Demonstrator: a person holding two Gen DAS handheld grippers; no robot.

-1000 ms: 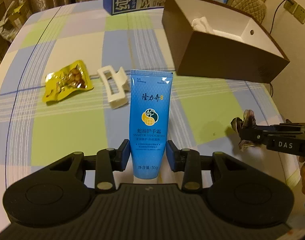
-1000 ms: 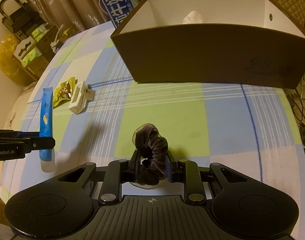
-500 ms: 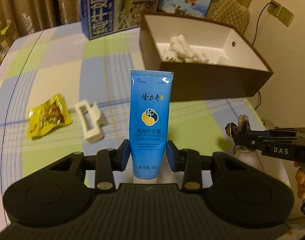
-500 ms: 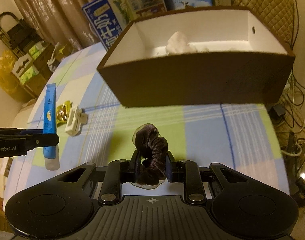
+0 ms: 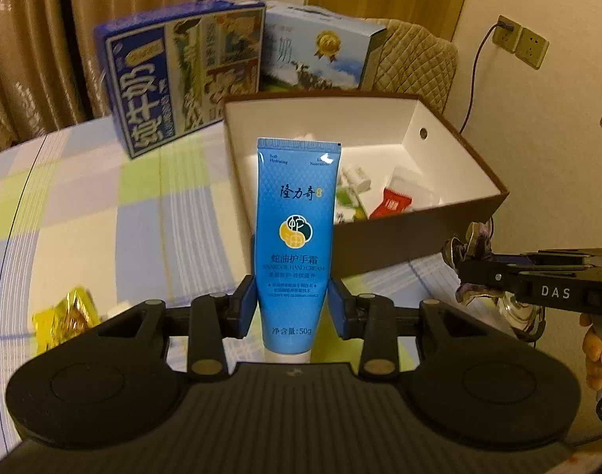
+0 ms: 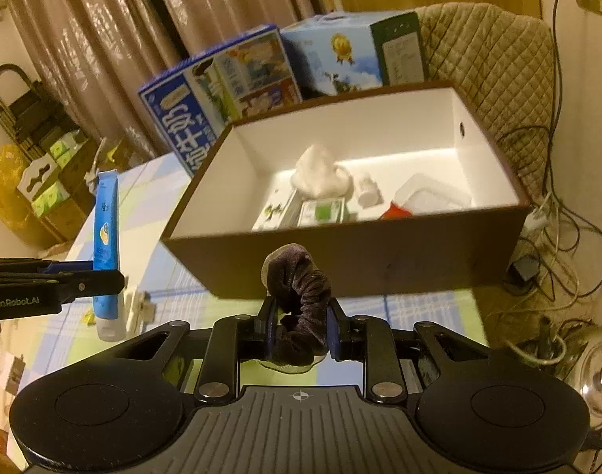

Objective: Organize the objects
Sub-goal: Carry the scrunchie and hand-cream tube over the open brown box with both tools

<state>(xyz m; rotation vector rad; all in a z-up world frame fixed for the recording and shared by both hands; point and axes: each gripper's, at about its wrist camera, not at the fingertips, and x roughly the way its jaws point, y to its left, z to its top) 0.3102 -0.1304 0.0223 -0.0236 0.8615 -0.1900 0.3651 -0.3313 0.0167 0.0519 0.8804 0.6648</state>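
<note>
I held two things above the checked surface (image 5: pixel 103 213), both lifted and facing the brown box (image 6: pixel 380 264). My left hand-held gripper (image 5: pixel 293 308) was pinching a blue tube of hand cream (image 5: pixel 297 237) by its lower part, with the tube standing upright between the jaws and its white cap pointing down. My right hand-held gripper (image 6: pixel 299 330) was pressed around a dark velvet hair tie (image 6: pixel 299 296), which bulged up out of the jaws.

The box stood at the far right of the surface, open on top. Inside it I could see a white wad (image 6: pixel 320 173), some small packs and a red packet (image 5: pixel 392 205). A yellow snack bag (image 5: pixel 64 316) was lying on the near left of the surface, not yet collected.

I judged that I was in the carrying step, with both things near the box but short of its front wall. The next move needed each gripper to pass over that wall, come above a free place inside, and only then release.
</note>
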